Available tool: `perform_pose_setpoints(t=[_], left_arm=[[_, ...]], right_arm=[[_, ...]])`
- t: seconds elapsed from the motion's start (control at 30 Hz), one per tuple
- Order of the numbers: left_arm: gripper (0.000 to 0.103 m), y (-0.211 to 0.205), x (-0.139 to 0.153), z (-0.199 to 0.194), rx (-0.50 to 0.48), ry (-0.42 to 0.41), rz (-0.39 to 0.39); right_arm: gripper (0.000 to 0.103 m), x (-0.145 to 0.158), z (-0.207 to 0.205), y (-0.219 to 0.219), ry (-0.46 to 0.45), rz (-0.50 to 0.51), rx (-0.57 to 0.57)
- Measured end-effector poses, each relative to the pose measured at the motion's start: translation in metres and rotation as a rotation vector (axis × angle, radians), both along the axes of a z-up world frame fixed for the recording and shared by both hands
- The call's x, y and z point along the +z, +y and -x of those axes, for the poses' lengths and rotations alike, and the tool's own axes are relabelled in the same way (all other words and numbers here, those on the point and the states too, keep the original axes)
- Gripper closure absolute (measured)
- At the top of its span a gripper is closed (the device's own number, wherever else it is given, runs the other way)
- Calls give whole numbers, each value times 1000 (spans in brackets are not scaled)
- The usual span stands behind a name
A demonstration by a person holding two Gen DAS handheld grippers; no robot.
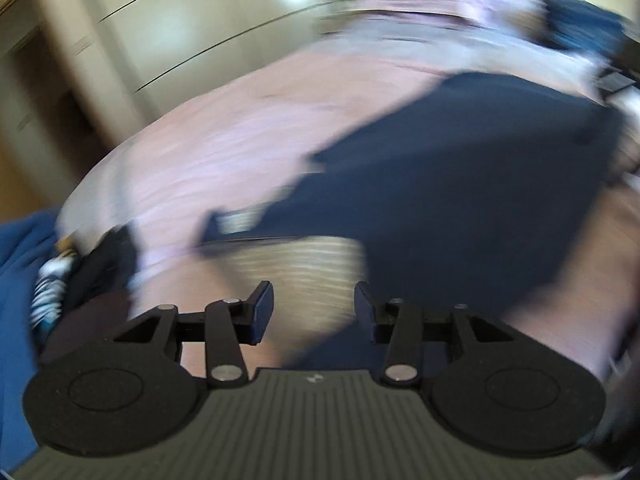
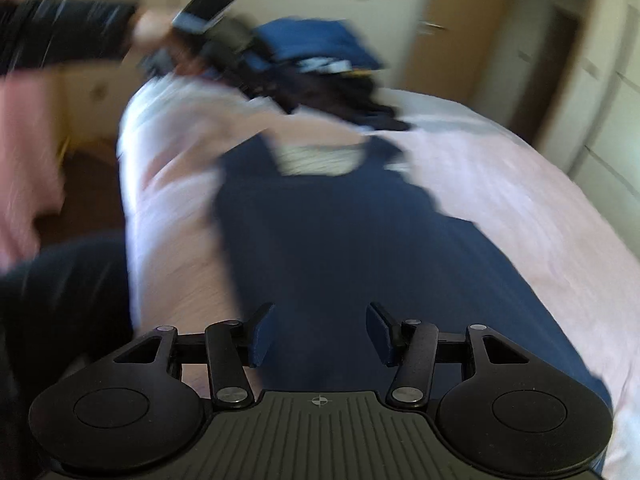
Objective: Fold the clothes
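Note:
A dark navy garment (image 1: 460,184) lies spread flat on a bed with a pale pink cover (image 1: 224,148). Its scooped neckline shows a striped lining (image 1: 296,264). My left gripper (image 1: 314,308) is open and empty, just above that neckline end. In the right wrist view the same garment (image 2: 360,240) stretches away from my right gripper (image 2: 320,334), which is open and empty over its near end. The neckline (image 2: 320,160) lies at the far end there. My left gripper and the hand holding it (image 2: 208,20) show at the top left. Both views are motion blurred.
A pile of blue and dark clothes (image 2: 320,60) sits at the far end of the bed (image 2: 500,184), also at the left edge of the left wrist view (image 1: 24,264). More dark cloth (image 1: 580,24) lies at the far right. Cupboards (image 1: 120,20) and wooden doors (image 2: 460,32) stand around.

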State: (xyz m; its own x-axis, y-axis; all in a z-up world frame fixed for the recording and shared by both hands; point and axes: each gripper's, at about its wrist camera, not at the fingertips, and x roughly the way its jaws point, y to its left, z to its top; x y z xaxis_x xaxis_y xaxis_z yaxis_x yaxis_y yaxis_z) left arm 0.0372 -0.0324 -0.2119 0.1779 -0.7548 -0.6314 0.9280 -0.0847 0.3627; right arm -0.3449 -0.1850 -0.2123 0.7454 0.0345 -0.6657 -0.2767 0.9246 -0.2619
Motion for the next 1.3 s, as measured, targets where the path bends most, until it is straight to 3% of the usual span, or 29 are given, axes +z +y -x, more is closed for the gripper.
perform_pose_setpoints(t=[0.17,0.2,0.23,0.4,0.5,0.73,0.87,0.97,1.03,1.13,1.23,1.3], left_arm=[[55,26,-27,82,-250,-164,-23],[55,26,-31,94,-288,-203,-17],[55,27,-36,107,-326,-241,-10],[55,19,-57,149,-468,-427,52],[53,4,-60,163,-502,-485,106],[56,-52,-80,173,-459,-649,117],[56,-70,-69,164,-468,-603,114],[56,-75,-69,161,-502,-648,98],[62,-78,-71,160,-518,-687,82],[62,-77,-60,157,-455,-636,83],[62,-71,-35,143,-368,-376,31],[62,-76,-33,138,-363,-304,13]], right_arm=[[53,-29,-5,29,85,175,82],[76,-29,-10,24,97,155,70],[96,-24,-16,16,111,110,42],[100,9,-36,-46,110,-204,-120],[100,16,-49,-84,147,-396,-210],[100,10,-63,-116,207,-524,-228],[100,13,-54,-125,207,-546,-211],[99,9,-53,-128,196,-568,-217],[99,6,-54,-131,183,-566,-237],[99,2,-51,-136,160,-567,-265],[99,2,-43,-137,140,-587,-267],[99,2,-37,-137,127,-603,-263]])
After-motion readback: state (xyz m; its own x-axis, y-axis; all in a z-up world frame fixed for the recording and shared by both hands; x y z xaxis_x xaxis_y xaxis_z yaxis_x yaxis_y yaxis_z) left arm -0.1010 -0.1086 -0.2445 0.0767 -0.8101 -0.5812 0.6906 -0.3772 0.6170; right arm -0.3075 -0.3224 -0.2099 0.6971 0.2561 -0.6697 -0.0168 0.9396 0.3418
